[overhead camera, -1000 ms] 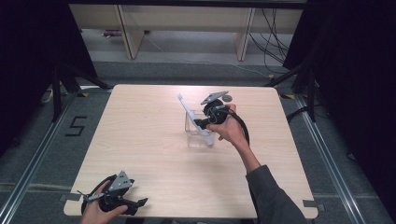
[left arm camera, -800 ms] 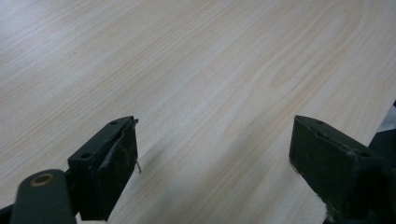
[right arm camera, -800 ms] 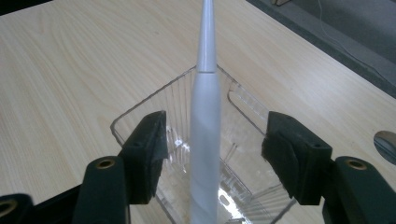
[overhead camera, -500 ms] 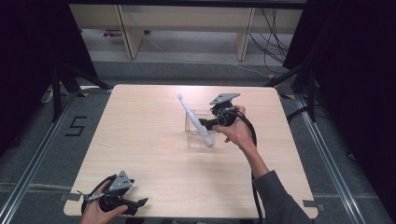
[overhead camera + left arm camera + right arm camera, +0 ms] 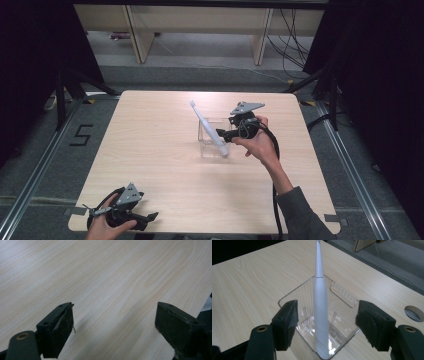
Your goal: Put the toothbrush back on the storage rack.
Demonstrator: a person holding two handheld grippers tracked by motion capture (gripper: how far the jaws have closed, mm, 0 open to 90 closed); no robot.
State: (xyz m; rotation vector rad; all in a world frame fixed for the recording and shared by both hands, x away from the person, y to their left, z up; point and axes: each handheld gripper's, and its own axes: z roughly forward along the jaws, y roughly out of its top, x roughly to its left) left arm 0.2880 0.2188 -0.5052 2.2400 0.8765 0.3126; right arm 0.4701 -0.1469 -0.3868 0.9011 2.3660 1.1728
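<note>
White toothbrush (image 5: 320, 302) now stands leaning in the clear box (image 5: 342, 293) mid-tabletop (image 5: 150, 150); right gripper (image 5: 327, 325) fingers have just opened off it, backing away — placement looks done; left gripper (image 5: 115, 325) open, idle.

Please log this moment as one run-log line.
right gripper: open, jaws just opened, off toothbrush | toothbrush: leaning in clear box | left gripper: open, empty

A black "5" (image 5: 81, 135) is marked on the floor (left of the table (image 5: 150, 165)).
</note>
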